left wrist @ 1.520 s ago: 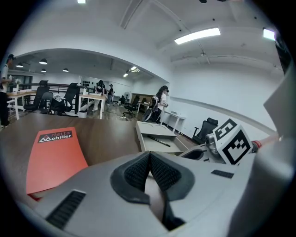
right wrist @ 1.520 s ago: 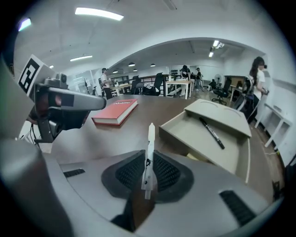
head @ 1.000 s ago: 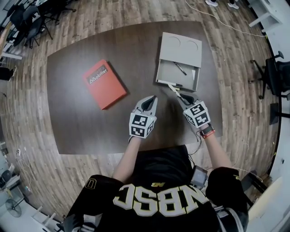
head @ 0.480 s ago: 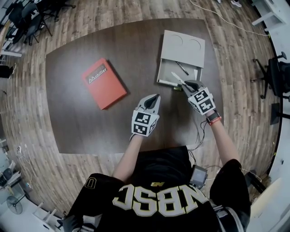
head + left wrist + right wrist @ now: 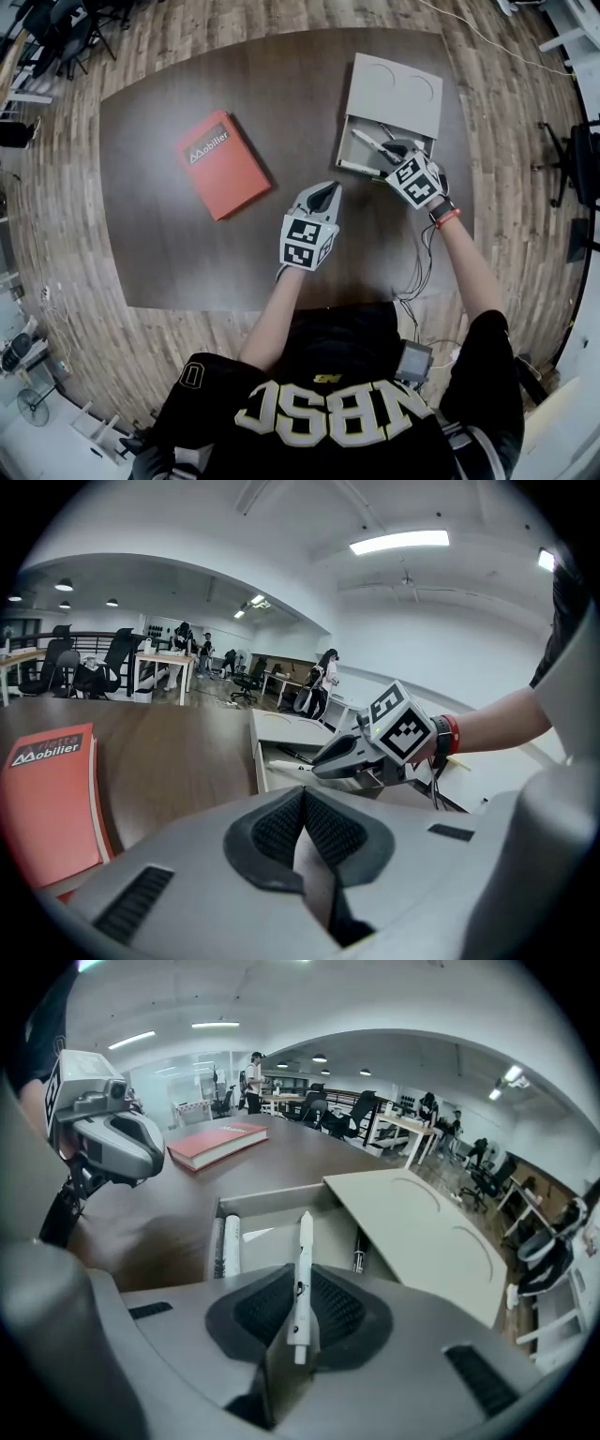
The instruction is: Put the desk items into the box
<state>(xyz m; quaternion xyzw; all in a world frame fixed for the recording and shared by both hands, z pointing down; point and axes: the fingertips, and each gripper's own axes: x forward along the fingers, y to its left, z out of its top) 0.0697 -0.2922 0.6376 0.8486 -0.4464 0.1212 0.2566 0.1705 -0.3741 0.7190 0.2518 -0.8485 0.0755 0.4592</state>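
A grey box [image 5: 391, 94] lies at the table's far right, its lid [image 5: 427, 1232] slid back over the far part and its near compartment open. My right gripper [image 5: 394, 152] hovers over that compartment, shut on a white pen [image 5: 368, 142] that sticks out past its jaws [image 5: 302, 1269]. A white marker [image 5: 231, 1243] and a black pen [image 5: 360, 1251] lie inside the box. A red book [image 5: 218, 164] rests on the table to the left. My left gripper [image 5: 323, 193] hangs shut and empty over the table's middle, its pads together [image 5: 305, 803].
The dark brown table [image 5: 281, 94] stands on a wood floor. Office chairs [image 5: 581, 159] stand at the right, and more desks and chairs [image 5: 412, 1124] with people fill the room beyond. A cable runs from my right wrist [image 5: 424, 258].
My right gripper has carried the white pen forward from the box's near edge to above the open compartment. The left gripper has drifted slightly forward and right.
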